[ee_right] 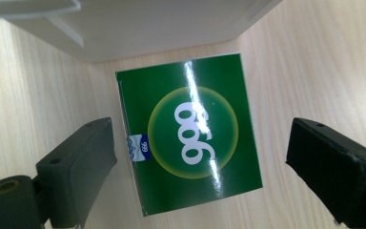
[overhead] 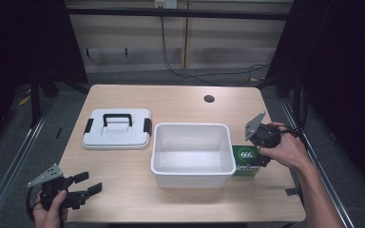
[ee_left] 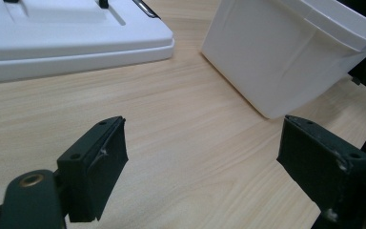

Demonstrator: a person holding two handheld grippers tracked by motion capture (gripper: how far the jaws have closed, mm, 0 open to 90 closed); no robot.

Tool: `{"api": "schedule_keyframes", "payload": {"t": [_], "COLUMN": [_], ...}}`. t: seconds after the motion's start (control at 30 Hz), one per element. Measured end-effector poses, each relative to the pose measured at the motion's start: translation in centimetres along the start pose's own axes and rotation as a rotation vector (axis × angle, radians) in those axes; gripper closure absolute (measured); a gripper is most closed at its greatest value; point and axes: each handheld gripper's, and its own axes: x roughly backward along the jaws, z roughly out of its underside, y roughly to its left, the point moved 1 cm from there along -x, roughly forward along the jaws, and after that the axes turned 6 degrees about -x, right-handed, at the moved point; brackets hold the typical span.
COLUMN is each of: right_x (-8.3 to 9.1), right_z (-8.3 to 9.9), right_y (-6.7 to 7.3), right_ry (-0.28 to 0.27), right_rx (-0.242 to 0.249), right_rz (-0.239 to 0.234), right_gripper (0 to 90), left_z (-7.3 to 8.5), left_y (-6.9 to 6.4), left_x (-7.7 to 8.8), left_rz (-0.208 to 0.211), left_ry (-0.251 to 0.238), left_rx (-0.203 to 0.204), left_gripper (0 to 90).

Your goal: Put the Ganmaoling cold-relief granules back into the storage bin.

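Left gripper (overhead: 86, 184), held in the person's left hand (overhead: 50, 211) at about 7 o'clock on the light wooden table (overhead: 180, 97), sits low over bare wood with its jaws spread wide and nothing between them; the left gripper view confirms the gap, with only tabletop between the two black pads (ee_left: 102, 164). Right gripper (overhead: 255, 159), in the person's right hand (overhead: 287, 149) at about 4 o'clock, hangs over a small green cardboard box printed with "666" in a yellow-rimmed circle (overhead: 246, 160); its jaws stand apart, one on each side of the box, not touching it in the right gripper view (ee_right: 190, 138). The box lies flat on the table, just beside the right wall of the open white rectangular plastic tub (overhead: 192, 176) at centre. Farther off, at about 10 o'clock, the flat white plastic lid with black handle and side clips (overhead: 117, 129) lies near the tub's left side, apart from it. A round cable hole (overhead: 209, 99) shows at 1 o'clock.
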Motion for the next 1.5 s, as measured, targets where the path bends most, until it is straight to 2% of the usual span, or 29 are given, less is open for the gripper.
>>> {"api": "schedule_keyframes", "payload": {"t": [0.1, 0.33, 0.43, 0.63, 0.7, 0.73, 0.9, 0.97, 1.03, 1.07, 1.13, 1.17, 1.23, 1.3, 1.37, 1.5], "right_x": [-0.5, -1.1, -1.4, -1.8, -2.0, -2.2, -2.9, -3.1, -3.2, -3.5, -3.7, -3.9, -4.1, -4.3, -4.4, -4.7], "right_z": [0.0, -0.5, -0.8, -1.0, -1.0, -1.0, -1.3, -1.3, -1.3, -1.4, -1.4, -1.4, -1.5, -1.5, -1.6, -1.4], "right_y": [0.0, 0.1, 0.0, -0.3, -0.5, -0.4, -0.4, -0.4, -0.3, -0.4, -0.3, -0.3, -0.4, -0.4, -0.5, -0.5], "right_ry": [0.036, 0.085, 0.108, 0.135, 0.135, 0.159, 0.194, 0.199, 0.21, 0.215, 0.227, 0.236, 0.236, 0.252, 0.251, 0.246], "right_rx": [0.012, 0.077, 0.099, 0.105, 0.118, 0.106, 0.125, 0.136, 0.122, 0.146, 0.155, 0.141, 0.168, 0.153, 0.165, 0.146], "right_rz": [-0.001, -0.024, -0.019, -0.057, -0.054, -0.063, -0.087, -0.08, -0.082, -0.079, -0.084, -0.082, -0.093, -0.094, -0.098, -0.102], "right_gripper": [8.5, 8.5, 8.5, 8.5, 8.5, 8.5, 8.6, 8.6, 8.7, 8.8, 8.9, 9.0, 10.7, 11.7, 11.7, 12.2], "left_z": [0.0, 0.0, 0.0, 0.0, 0.0, 0.0, 0.0, 0.0, 0.0, 0.0, 0.0, 0.0, 0.0, 0.0, 0.0, 0.0], "left_y": [0.0, 0.0, 0.0, 0.0, 0.0, 0.0, 0.0, 0.0, 0.0, 0.0, 0.0, 0.0, 0.0, 0.0, 0.0, 0.0], "left_x": [0.0, -0.1, -0.1, -0.1, -0.1, -0.1, -0.1, -0.1, -0.2, -0.2, -0.2, -0.2, -0.1, -0.1, -0.1, -0.1], "left_rz": [0.0, 0.001, 0.001, 0.005, 0.005, 0.005, 0.004, 0.004, 0.004, 0.004, 0.005, 0.004, 0.005, 0.004, 0.004, 0.005], "left_ry": [-0.001, 0.0, -0.001, 0.005, 0.005, 0.006, 0.005, 0.006, 0.005, 0.006, 0.006, 0.006, 0.009, 0.006, 0.005, 0.006], "left_rx": [0.001, 0.002, 0.003, 0.0, 0.0, 0.001, 0.002, 0.0, 0.001, 0.001, 0.001, 0.0, -0.001, 0.001, 0.0, -0.001], "left_gripper": [16.5, 16.5, 16.5, 16.5, 16.5, 16.5, 16.5, 16.5, 16.5, 16.5, 16.5, 16.5, 16.5, 16.5, 16.5, 16.5]}}
